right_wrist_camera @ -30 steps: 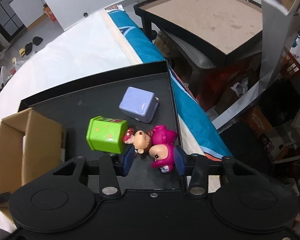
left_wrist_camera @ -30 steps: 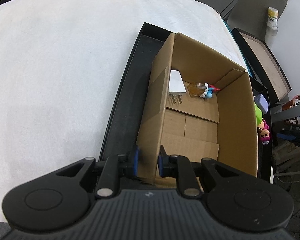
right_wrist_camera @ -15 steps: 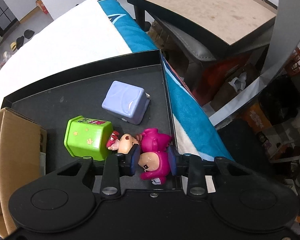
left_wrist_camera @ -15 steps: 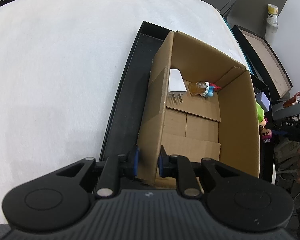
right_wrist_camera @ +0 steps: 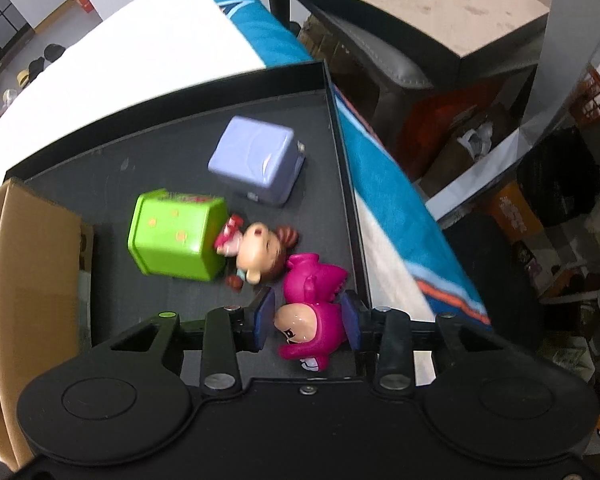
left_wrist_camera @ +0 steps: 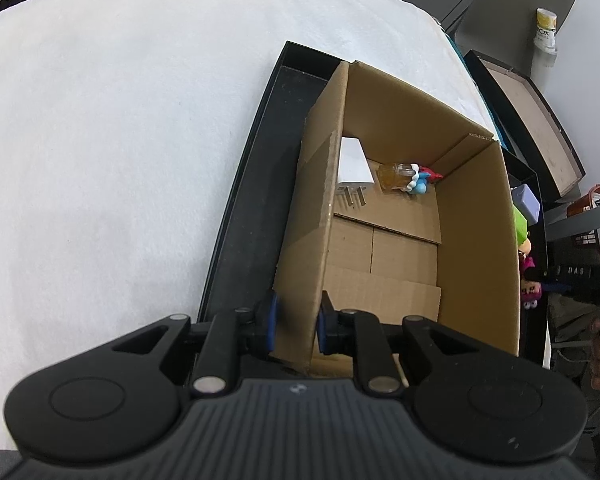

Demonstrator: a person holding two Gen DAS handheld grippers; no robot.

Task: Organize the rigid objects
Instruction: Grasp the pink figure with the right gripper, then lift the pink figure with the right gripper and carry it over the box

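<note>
The left gripper [left_wrist_camera: 294, 322] pinches the near wall of the box [left_wrist_camera: 476, 240], steadying it on the black tray [right_wrist_camera: 100, 168]. The right gripper [right_wrist_camera: 306, 322] is closed on the pink figure [right_wrist_camera: 314, 312] at the tray's right edge, beside the brown-haired doll [right_wrist_camera: 262, 248], green cube [right_wrist_camera: 176, 236] and lilac block [right_wrist_camera: 256, 168]. This looks like the pick-up step; next comes a lift and a carry left over the box, where 2 items lie. A second ago the right gripper stood open around the figure; now it grips it.
</note>
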